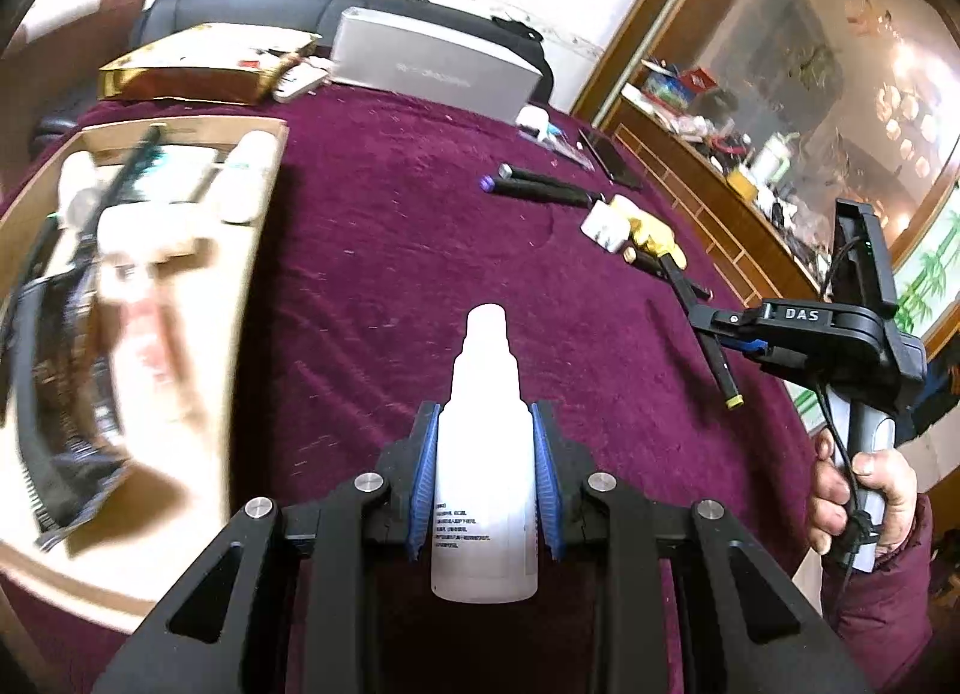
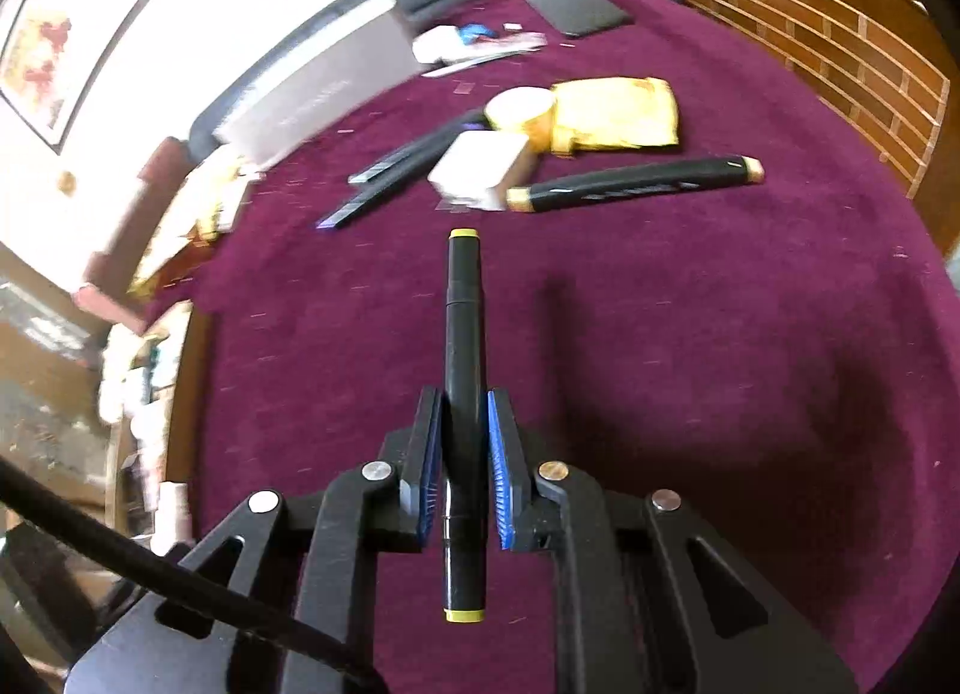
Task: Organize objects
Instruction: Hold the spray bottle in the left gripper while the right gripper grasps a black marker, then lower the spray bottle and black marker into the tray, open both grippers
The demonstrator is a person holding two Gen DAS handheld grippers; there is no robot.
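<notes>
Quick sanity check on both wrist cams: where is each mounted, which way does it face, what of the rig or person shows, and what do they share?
Left wrist: sits on the left hand-held gripper, facing forward and down over the maroon tablecloth; its pads clamp a white dropper bottle. The person's right hand shows.
Right wrist: sits on the right hand-held gripper, facing down the table; its pads clamp a yellow-capped black marker. No hand shows.
Shared: tablecloth, grey box, gold packet, loose markers.

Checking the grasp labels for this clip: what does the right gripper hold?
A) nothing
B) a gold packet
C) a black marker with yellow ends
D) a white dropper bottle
C: the right gripper is shut on a black marker with yellow ends; the white bottle sits in the left gripper.
</notes>
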